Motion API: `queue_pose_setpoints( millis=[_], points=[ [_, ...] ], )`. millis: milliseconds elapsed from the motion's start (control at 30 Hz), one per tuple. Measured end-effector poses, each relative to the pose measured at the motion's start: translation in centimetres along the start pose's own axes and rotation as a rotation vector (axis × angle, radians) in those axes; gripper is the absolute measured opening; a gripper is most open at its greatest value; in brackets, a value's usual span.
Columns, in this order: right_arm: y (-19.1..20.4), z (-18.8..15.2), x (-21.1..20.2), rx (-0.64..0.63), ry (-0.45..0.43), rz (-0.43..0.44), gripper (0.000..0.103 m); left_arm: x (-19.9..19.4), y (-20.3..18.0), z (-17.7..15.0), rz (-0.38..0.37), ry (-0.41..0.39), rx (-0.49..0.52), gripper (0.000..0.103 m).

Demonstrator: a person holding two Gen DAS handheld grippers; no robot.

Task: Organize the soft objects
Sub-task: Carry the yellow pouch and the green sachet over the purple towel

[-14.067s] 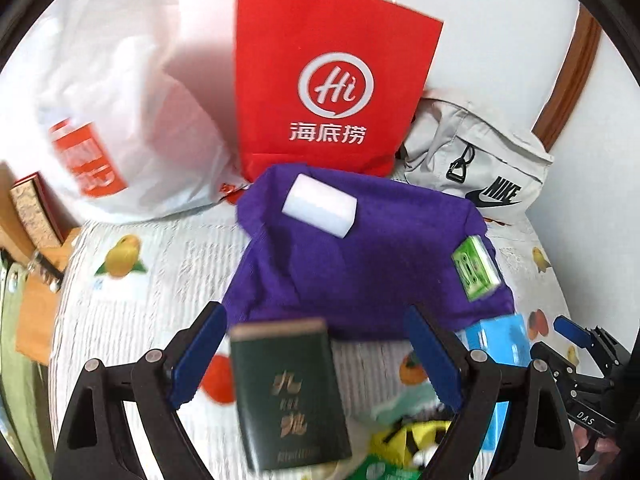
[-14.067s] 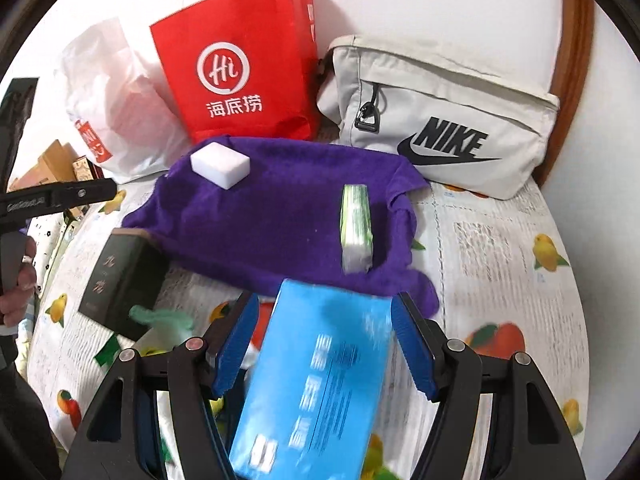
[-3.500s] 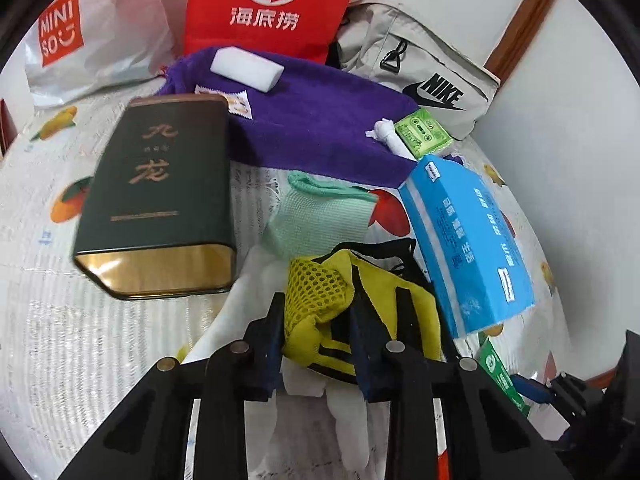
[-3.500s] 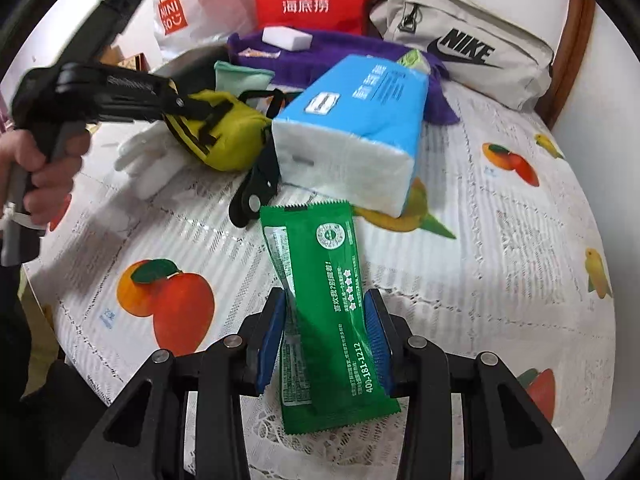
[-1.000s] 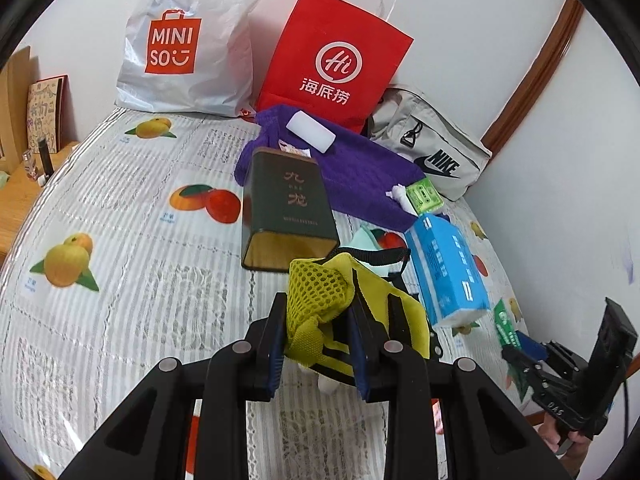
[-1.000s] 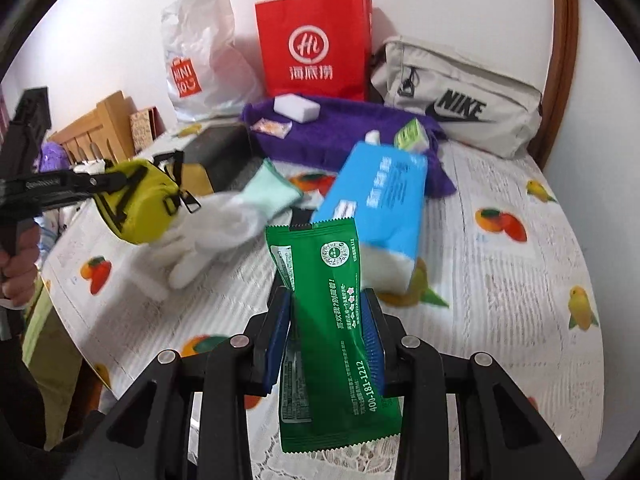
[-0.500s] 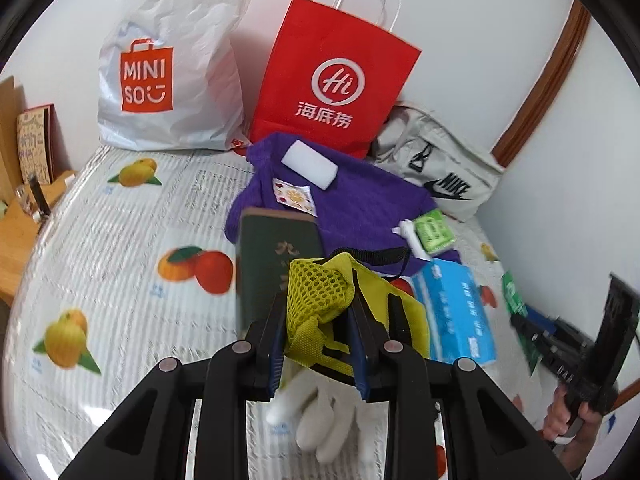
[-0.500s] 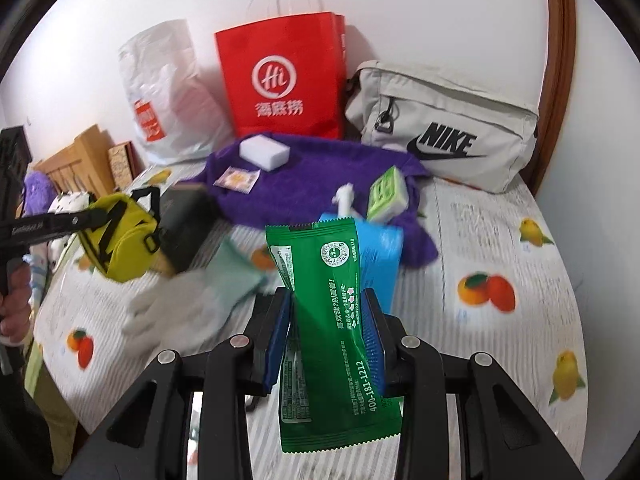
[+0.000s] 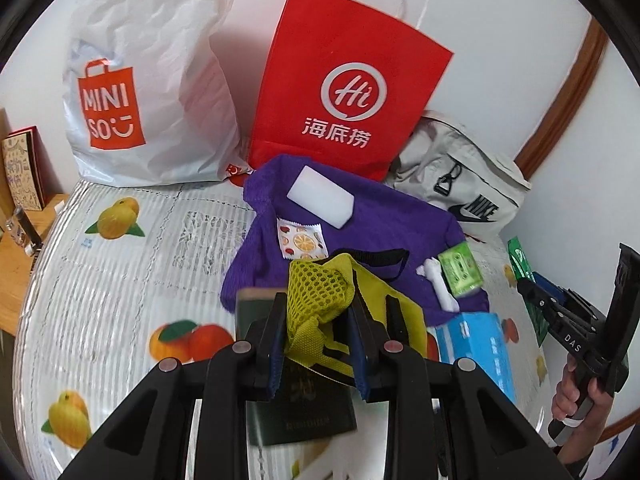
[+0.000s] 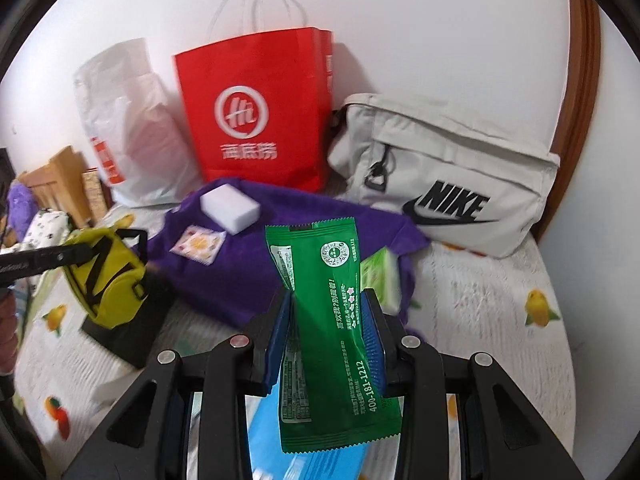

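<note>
A fruit-print tablecloth [image 9: 120, 280] carries a purple towel [image 9: 384, 236], 2 shopping bags and a Nike bag [image 10: 460, 184].

Two shopping bags [image 9: 344, 92]; one purple cloth [image 9: 372, 232]; one sponge [image 9: 321, 197].

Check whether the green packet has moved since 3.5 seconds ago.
Yes. The green packet, then resting on the tablecloth, is now lifted off it, clamped in the right gripper, nearer the purple towel.

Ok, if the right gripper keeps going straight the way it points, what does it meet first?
Probably the purple cloth, near the small green pack. The right gripper holds the green packet, whose tip would arrive first; depth is unclear.
</note>
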State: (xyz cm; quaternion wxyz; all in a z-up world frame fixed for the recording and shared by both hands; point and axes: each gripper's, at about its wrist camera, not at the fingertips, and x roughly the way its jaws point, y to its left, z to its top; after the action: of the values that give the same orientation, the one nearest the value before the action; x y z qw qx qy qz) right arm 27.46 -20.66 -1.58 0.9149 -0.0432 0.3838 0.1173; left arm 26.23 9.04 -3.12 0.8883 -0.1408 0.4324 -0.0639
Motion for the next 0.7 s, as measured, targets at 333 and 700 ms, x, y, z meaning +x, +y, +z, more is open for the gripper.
queue_pose_setpoints(
  millis=[333, 700],
  points=[
    [-0.2, 2.4, 5.4, -0.041, 0.062, -0.025, 0.035, 4.9, 0.2, 3.1, 0.012, 0.039, -0.02, 0.026],
    [-0.5, 2.4, 9.8, -0.052, 0.148, -0.034, 0.035, 9.5, 0.7, 4.7, 0.026, 0.094, -0.039, 0.026]
  ],
)
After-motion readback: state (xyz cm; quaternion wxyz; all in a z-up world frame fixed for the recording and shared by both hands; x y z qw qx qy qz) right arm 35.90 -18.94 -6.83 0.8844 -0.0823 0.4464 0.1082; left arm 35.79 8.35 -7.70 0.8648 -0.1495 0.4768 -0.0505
